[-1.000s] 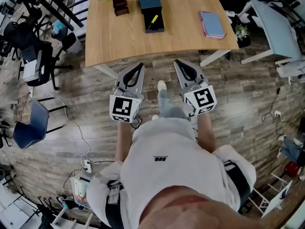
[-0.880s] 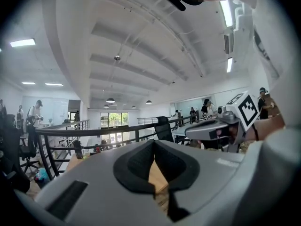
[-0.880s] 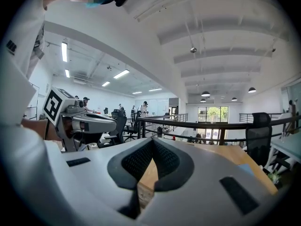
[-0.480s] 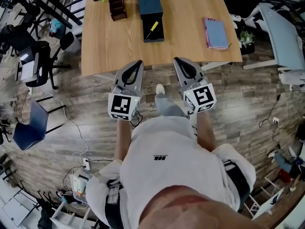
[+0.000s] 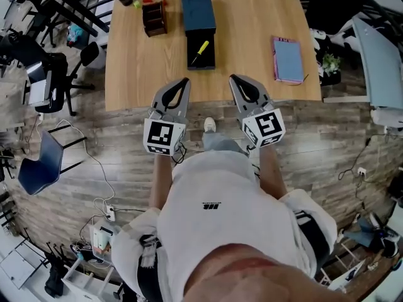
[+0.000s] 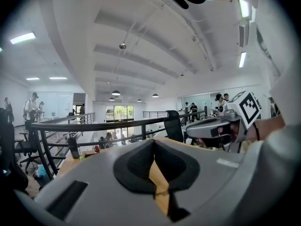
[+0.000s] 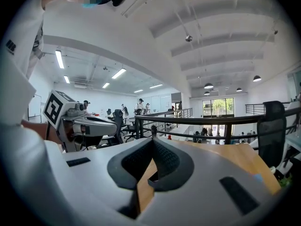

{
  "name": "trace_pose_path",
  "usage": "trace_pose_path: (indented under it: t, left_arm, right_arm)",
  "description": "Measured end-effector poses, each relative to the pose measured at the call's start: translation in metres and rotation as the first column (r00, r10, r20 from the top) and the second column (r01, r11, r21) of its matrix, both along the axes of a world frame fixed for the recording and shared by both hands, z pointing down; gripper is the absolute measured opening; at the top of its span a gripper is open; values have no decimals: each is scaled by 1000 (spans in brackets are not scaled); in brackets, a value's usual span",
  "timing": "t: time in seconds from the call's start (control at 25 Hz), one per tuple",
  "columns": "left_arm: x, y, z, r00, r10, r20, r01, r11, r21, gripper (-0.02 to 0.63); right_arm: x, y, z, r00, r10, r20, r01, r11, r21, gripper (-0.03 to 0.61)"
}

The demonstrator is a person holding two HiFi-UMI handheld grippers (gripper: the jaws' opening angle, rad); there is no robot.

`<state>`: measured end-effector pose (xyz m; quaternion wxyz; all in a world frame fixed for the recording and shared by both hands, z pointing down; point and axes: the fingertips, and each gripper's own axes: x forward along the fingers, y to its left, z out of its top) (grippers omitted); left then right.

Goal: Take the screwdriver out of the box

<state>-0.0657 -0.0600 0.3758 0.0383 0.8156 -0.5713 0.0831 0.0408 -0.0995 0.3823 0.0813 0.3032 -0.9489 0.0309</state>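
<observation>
From the head view, the person stands at the near edge of a light wooden surface [image 5: 138, 68] with both arms held out in front. The left claw [image 5: 184, 81] and the right claw [image 5: 233, 78] sit side by side but apart, their tips just over that near edge. A yellow-handled screwdriver [image 5: 200, 49] lies slantwise in the open tray of a dark rectangular box [image 5: 192, 60]. It lies further in on the surface, beyond both claws and roughly in the lane between them, somewhat nearer the left one. Neither claw touches the screwdriver or the box. The box's dark blue lid [image 5: 198, 11] lies just past the tray. A small brown wooden organiser [image 5: 154, 19] stands to the lid's left. A pink-edged blue notebook [image 5: 288, 60] lies well off to the right.

In the left gripper view, the left claw's jaws are closed tip to tip with nothing caught between them. Only a strip of the wooden surface shows through the hollow behind the tips. The right claw hangs alongside at the right of this view.

In the right gripper view, the right claw's jaws are likewise drawn together and hold nothing. The wooden surface stretches ahead of them, and the left claw shows at the left.
</observation>
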Motion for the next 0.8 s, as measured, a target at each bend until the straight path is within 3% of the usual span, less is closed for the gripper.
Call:
trace_pose_path:
  t: [0.36, 0.8]
  left_arm:
    - [-2, -57, 7, 1000, -25, 4, 25, 999, -31, 12]
    - [-13, -114, 53, 997, -16, -81, 7, 994, -113, 12]
  right_arm:
    - [-8, -56, 10, 999, -43, 7, 43, 999, -34, -5]
    - [-24, -100, 47, 996, -77, -39, 73, 993, -96, -5]
